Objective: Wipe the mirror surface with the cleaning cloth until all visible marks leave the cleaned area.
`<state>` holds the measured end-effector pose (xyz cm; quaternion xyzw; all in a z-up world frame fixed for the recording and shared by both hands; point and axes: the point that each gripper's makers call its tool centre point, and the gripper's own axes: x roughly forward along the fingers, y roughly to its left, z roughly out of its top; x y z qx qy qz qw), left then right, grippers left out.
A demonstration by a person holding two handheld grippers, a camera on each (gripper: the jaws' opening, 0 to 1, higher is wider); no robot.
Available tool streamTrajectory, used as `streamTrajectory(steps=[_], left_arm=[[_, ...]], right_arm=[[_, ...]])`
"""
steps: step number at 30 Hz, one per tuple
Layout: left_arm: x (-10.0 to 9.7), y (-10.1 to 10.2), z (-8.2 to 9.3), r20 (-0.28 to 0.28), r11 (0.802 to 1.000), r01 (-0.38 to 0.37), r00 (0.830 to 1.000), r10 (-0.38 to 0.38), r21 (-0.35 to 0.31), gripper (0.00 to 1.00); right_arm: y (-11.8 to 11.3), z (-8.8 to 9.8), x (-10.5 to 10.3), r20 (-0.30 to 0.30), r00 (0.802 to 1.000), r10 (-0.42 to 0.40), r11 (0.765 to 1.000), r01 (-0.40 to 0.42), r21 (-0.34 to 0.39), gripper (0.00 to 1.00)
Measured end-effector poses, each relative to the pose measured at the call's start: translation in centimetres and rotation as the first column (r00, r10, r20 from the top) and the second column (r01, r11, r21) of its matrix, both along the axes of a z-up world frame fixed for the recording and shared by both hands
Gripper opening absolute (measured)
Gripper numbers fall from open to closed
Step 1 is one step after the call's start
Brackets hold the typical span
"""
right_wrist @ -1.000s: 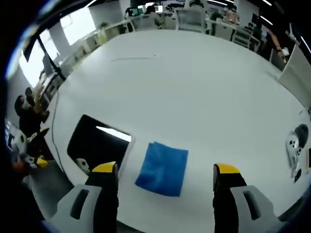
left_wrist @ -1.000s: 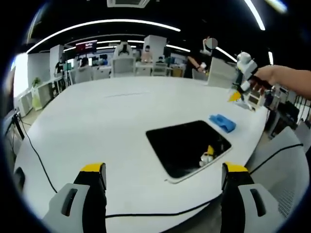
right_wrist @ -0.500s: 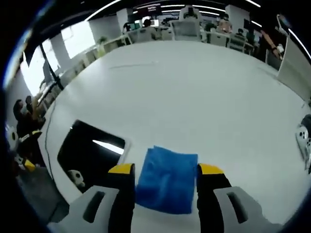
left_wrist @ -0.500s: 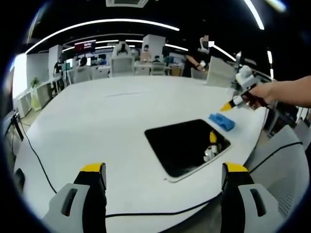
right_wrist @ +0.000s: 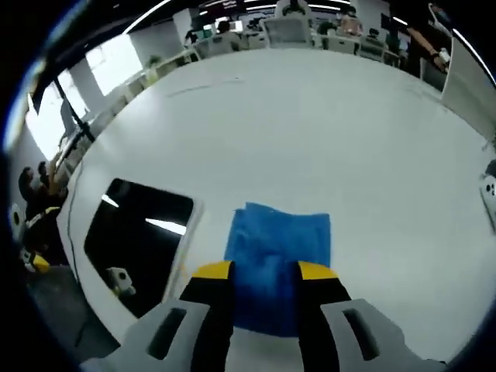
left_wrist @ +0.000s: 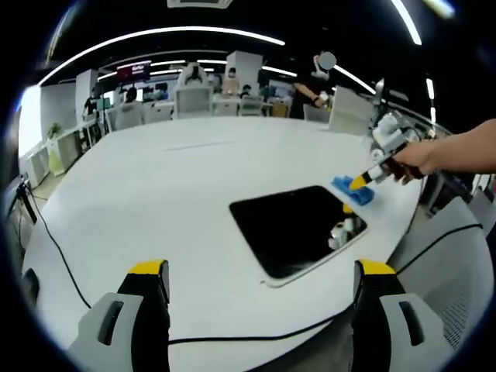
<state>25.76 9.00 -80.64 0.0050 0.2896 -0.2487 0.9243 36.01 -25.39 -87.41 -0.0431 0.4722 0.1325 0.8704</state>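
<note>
While I watched through the right gripper view, my right gripper [right_wrist: 263, 271] had its two yellow-tipped jaws drawn close together over the near edge of the blue cleaning cloth [right_wrist: 279, 244], a narrow strip of blue showing between them; the tips lay on the cloth, but I could not tell whether they had truly pinched it. The cloth lay flat on the white table [right_wrist: 310, 124], just to the right of the mirror [right_wrist: 136, 232], its left edge close beside the mirror's pale frame. The mirror looked dark and reflected streaks of ceiling light.

Through the left gripper view, my left gripper [left_wrist: 260, 271] stood released, its jaws wide apart and holding nothing, hovering over the near edge of the table [left_wrist: 139, 186]. A thin black cable [left_wrist: 54, 248] trailed across the table at the near left. The mirror [left_wrist: 291, 225] lay ahead and to the right, and the cloth [left_wrist: 355, 191] sat at its far right corner. The right gripper [left_wrist: 364, 180] came in from the right, held by a person's hand [left_wrist: 411, 159], with its yellow tip down at the cloth. Desks and chairs [left_wrist: 194, 101] stood far behind the table.
</note>
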Motion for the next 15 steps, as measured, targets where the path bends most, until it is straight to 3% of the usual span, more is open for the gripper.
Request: streamTrajectory(steps=[2,4,5,10,15], left_arm=[[0.09,-0.01,0.18,0.01,1.0,-0.003,1.0,0.003,-0.008,0.99],[0.12,0.03,0.22,0.013,1.0,-0.002,1.0,0.003,-0.007,0.99],[0.12,0.04,0.23,0.011,1.0,-0.005,1.0,0.005,-0.01,0.99],[-0.1,-0.31,-0.12,0.0,1.0,0.02,1.0,-0.02,0.006,0.99],[-0.18,-0.46,-0.3,-0.004,0.999,0.032,0.999,-0.032,0.023,0.99]], right_arm=[[-0.98,-0.29,0.03,-0.001,1.0,0.021,0.996,-0.021,-0.091,0.16],[-0.58,-0.34,0.03,-0.013,0.997,-0.079,0.997,0.078,-0.016,0.1],[-0.91,-0.38,-0.33,-0.037,0.992,-0.122,0.993,0.122,-0.003,0.02],[-0.55,-0.32,-0.3,-0.003,0.997,-0.083,0.995,0.083,-0.05,0.01],[-0.58,0.1,-0.66,-0.019,0.994,-0.112,0.994,0.112,0.005,0.01]])
